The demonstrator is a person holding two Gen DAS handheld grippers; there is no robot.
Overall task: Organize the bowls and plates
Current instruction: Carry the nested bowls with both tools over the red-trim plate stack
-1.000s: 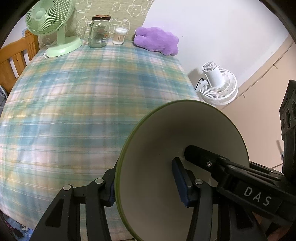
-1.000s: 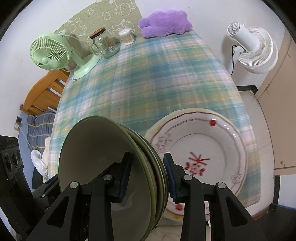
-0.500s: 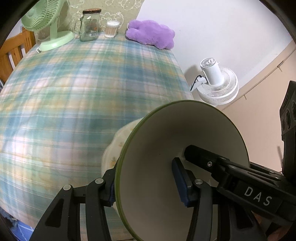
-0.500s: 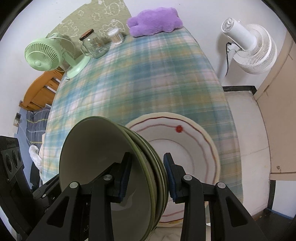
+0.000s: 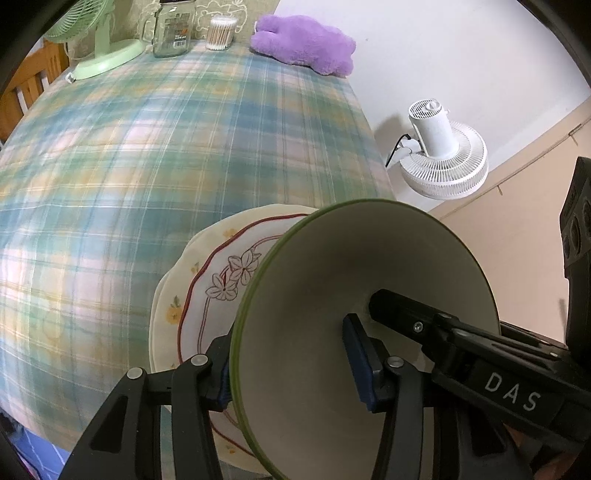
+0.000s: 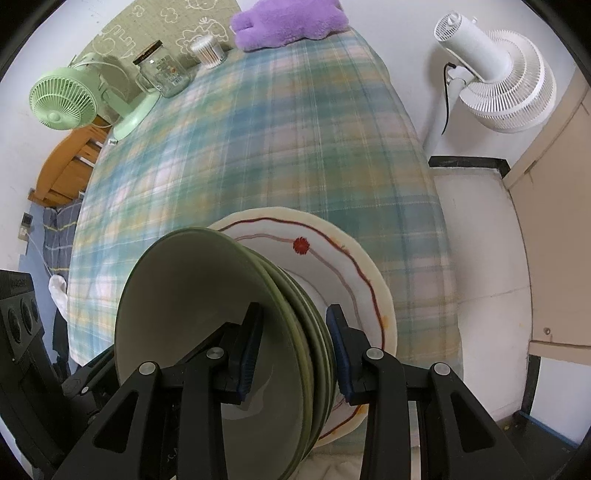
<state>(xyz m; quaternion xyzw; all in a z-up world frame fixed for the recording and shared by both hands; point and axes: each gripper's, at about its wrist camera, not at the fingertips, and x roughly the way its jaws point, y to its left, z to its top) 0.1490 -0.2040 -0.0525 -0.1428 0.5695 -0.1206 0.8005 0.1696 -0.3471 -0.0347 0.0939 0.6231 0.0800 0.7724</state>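
Both grippers grip a nested stack of green-rimmed bowls (image 6: 192, 295) from opposite sides, tilted on edge. My left gripper (image 5: 291, 362) is shut on the stack's rim, and the innermost bowl (image 5: 369, 280) fills its view. My right gripper (image 6: 295, 350) is shut on the rim too. The stack hangs just above cream plates with a red line and flower pattern (image 5: 207, 280), which lie stacked at the near right corner of the table and also show in the right wrist view (image 6: 351, 266). The right gripper's finger (image 5: 436, 325) reaches into the bowl.
The plaid tablecloth (image 5: 147, 155) covers the table. At the far edge stand a green fan (image 6: 62, 99), a glass jar (image 5: 171, 27), a cotton swab tub (image 5: 221, 33) and a purple plush (image 5: 306, 44). A white floor fan (image 5: 439, 155) stands right of the table.
Both grippers have carried the bowl stack toward the near right corner. The patterned plates have come into the left wrist view under the bowls. The grips are unchanged.
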